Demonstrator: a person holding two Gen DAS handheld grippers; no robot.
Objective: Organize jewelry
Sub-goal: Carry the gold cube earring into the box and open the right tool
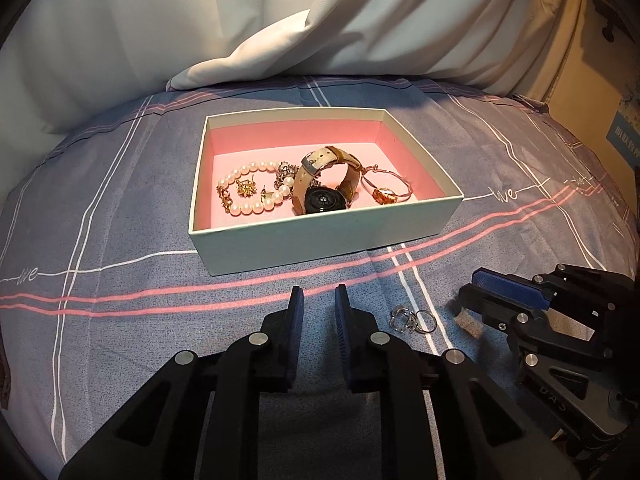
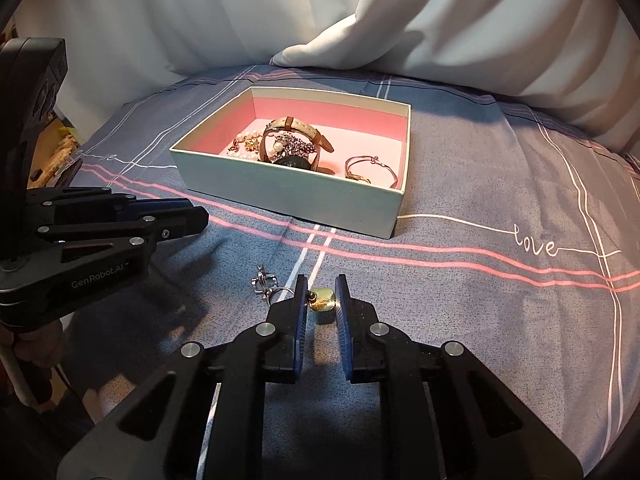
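Two grippers hover: the left gripper slightly spread and empty, the right gripper straddling a bead, contact unclear, box wall hiding pearls.

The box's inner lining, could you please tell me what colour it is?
Pink; the box lining shows best in the left wrist view.

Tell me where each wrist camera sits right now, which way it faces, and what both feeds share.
Left wrist: low over the bedspread, facing the box; its own left gripper is open, right gripper at right.
Right wrist: right of that, facing the same way; its own fingers straddle a yellow bead, left gripper at left.
Shared: box, watch, silver ring, curtain.
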